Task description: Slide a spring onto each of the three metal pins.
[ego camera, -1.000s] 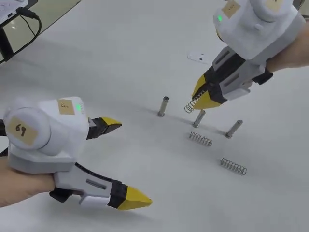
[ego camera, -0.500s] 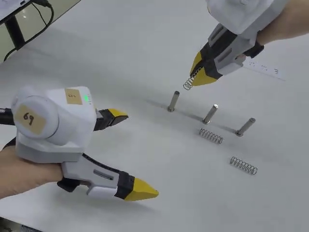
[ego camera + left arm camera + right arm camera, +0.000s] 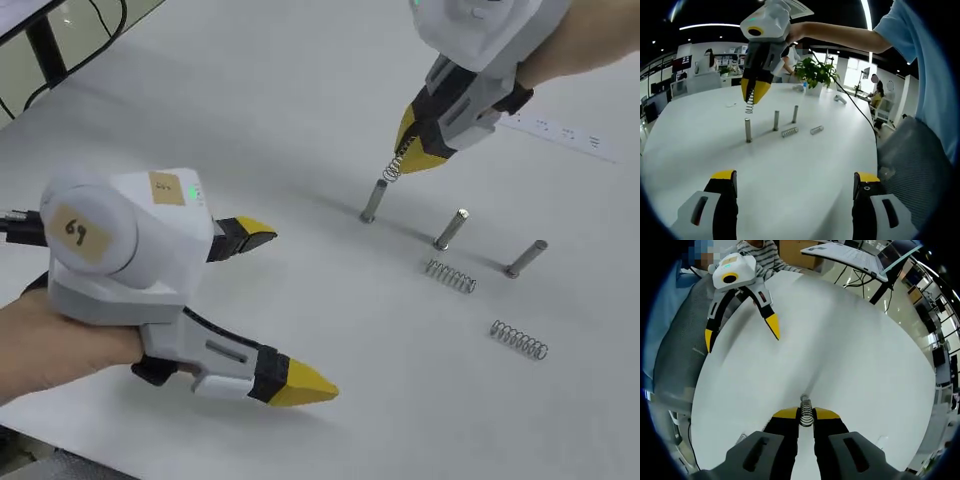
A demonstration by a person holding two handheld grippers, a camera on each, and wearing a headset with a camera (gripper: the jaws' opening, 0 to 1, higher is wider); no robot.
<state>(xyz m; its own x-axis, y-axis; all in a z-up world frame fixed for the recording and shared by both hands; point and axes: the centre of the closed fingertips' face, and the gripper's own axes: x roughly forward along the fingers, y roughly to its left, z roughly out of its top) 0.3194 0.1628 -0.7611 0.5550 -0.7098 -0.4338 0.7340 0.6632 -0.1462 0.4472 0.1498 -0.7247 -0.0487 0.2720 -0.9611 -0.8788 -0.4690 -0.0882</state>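
Hovering by the tabletop's (image 3: 250,120) near edge, the left gripper (image 3: 292,310) gapes, idle. The right gripper (image 3: 416,150), pinching a spring (image 3: 396,166), has shifted above the end pin (image 3: 374,200), so threading can begin. The middle pin (image 3: 451,229), last pin (image 3: 526,258), first loose spring (image 3: 449,275) and second loose spring (image 3: 519,340) wait mid-tabletop.

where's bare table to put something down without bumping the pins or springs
Widest free patch: the table left of the three pins, beyond the left gripper. A smaller one lies near the front edge, between that gripper's fingers and the loose springs. Crowded: around the pins, where the right gripper holds a spring over the leftmost pin.
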